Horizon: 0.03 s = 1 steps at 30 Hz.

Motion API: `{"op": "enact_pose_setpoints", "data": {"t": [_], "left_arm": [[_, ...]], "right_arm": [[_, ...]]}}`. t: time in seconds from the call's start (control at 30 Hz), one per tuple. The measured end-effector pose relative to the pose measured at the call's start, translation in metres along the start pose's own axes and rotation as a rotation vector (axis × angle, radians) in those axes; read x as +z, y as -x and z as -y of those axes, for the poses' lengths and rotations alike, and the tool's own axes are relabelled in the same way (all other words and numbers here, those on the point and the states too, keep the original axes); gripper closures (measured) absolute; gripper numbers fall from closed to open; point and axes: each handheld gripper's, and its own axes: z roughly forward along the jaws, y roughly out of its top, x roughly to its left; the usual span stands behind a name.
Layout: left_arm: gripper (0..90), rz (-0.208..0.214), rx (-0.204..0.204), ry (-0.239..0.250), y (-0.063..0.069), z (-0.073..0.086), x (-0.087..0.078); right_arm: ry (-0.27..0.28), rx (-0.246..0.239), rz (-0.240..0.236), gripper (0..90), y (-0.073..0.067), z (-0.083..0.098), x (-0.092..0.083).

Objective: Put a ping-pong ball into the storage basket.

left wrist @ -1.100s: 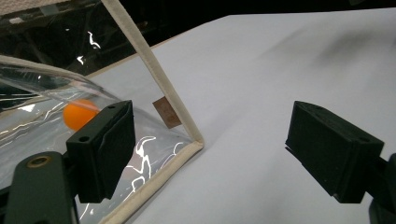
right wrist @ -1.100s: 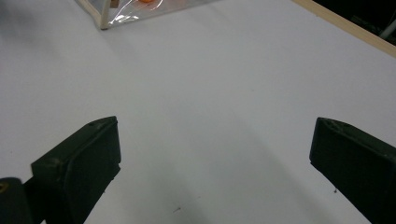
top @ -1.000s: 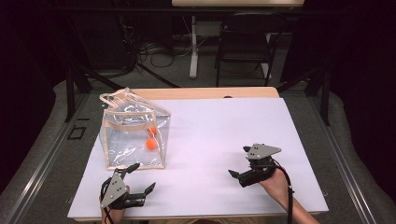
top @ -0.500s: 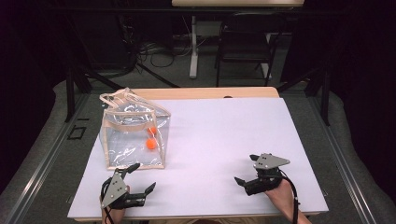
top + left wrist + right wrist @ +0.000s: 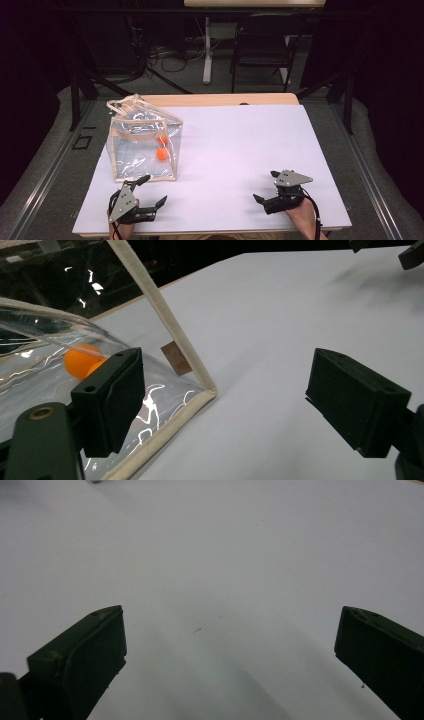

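While left gripper (image 5: 151, 191) gapes, clear bag (image 5: 143, 147) corner just beyond jaws.

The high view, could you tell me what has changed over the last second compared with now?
The right gripper has drawn back toward the person's edge of the table and a little to the right, open and empty throughout. Nothing was gripped or released. The left gripper stayed open near the front corner of the clear bag, and the bag with its orange balls did not shift on the white table.
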Motion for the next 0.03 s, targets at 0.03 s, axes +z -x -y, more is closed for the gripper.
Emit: {"op": "enact_pose_setpoints", "data": {"t": [0.03], "left_arm": [[15.7,0.001,-0.001,0.001,0.0003,-0.0001,0.0001]], "right_arm": [[0.007,0.005,0.004,0.0,0.0001,-0.0001,-0.0011]]}}
